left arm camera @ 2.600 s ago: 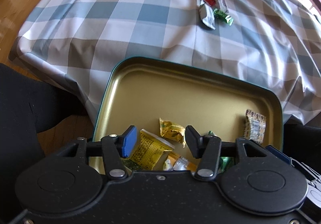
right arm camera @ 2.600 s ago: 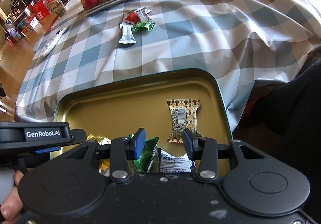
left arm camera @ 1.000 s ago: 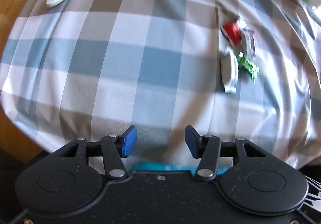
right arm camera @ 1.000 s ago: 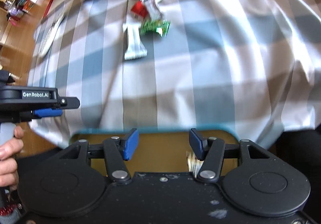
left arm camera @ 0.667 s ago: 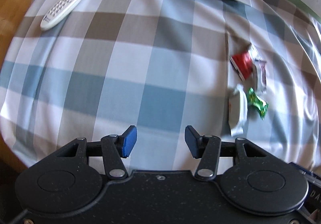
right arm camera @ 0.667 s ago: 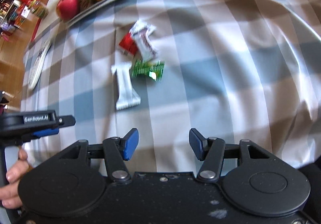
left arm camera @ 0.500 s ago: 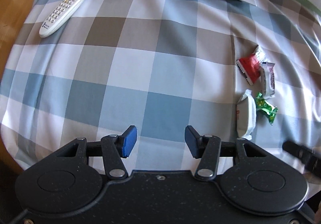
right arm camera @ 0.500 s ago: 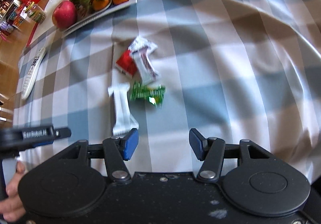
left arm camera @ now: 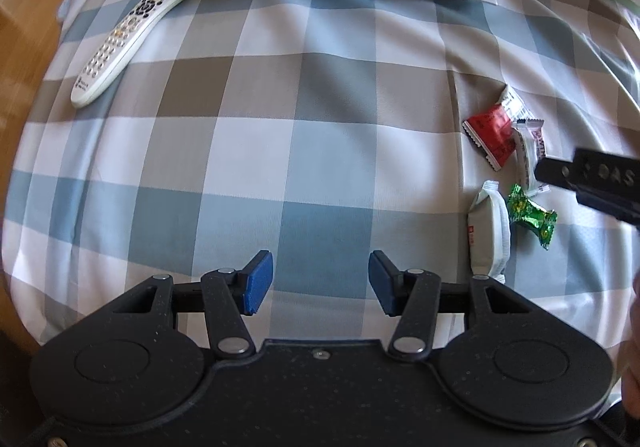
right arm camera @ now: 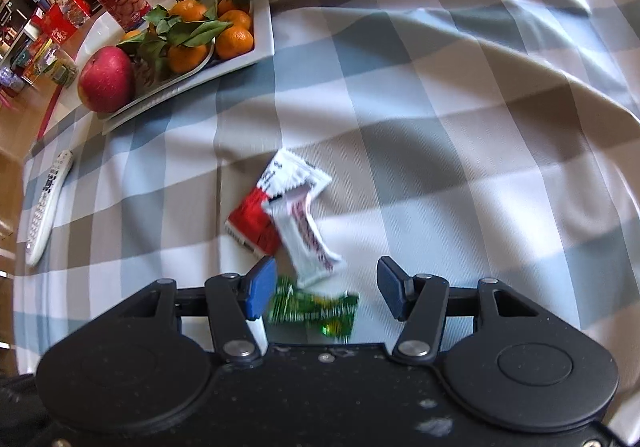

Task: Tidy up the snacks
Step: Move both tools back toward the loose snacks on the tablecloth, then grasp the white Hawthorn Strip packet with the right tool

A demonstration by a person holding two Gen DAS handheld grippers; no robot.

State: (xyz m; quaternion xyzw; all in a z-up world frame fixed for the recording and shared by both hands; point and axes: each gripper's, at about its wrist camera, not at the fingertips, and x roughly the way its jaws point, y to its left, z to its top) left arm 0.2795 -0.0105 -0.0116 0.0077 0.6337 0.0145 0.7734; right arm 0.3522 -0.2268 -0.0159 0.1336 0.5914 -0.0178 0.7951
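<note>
1. On the blue, grey and white checked tablecloth [right arm camera: 460, 135], four loose snacks lie in a tight cluster, and the right gripper [right arm camera: 326, 289] hangs over them with its jaws wide and nothing held. The left gripper [left arm camera: 320, 283] is likewise wide and empty, over bare cloth well to the side of the cluster.
2. Largest risk, as I judge it: the wrappers touch or overlap, so closing on one may drag or flick a neighbour across the cloth.
3. The long white bar wrapper [left arm camera: 490, 231] lies just beside the green one; in the right wrist view only a sliver shows behind the blue pad, so it could be caught unintentionally.
4. The red and white sachet [right arm camera: 256, 219] sits partly under the white wrapper with red print [right arm camera: 306, 235]; lifting the lower one would tip the upper.
5. The small green foil candy [right arm camera: 314, 309] with twisted ends sits between the right jaws. It is slick and crinkly, and might squirt out of a flat pinch.
</note>
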